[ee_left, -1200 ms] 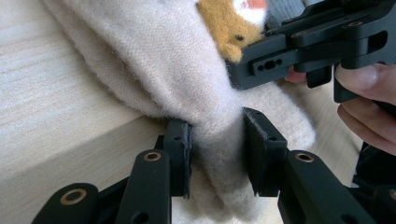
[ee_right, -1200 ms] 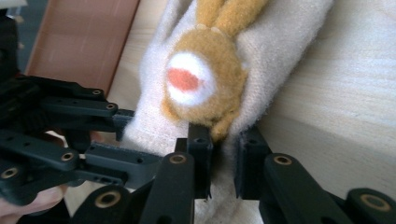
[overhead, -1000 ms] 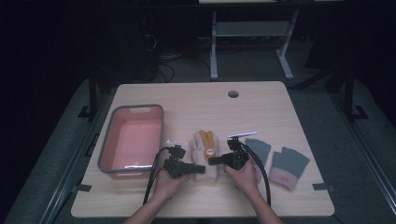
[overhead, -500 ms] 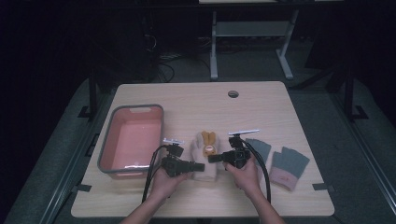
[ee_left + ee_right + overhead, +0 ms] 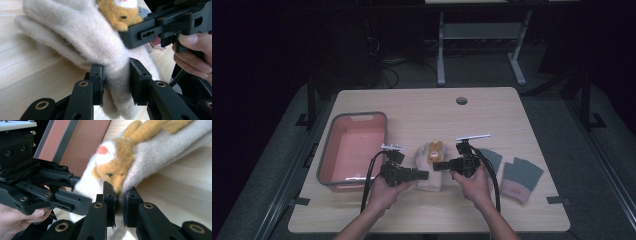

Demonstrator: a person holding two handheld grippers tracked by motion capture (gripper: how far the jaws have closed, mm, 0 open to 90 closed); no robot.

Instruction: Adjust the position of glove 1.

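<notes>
Both tongs, left [image 5: 424,175] and right [image 5: 438,166], were clamped on the cream mitten [image 5: 430,172] at centre frame. It was gripped; the pink bin [image 5: 353,150] at left held nothing, grey gloves [image 5: 522,175] lay untouched.

Both forearms reach in from the near edge, each hand wrapped around its tool. The left tool [image 5: 424,175] and the right tool [image 5: 437,165] point inward, tips nearly meeting, jaws clamped tight.
</notes>
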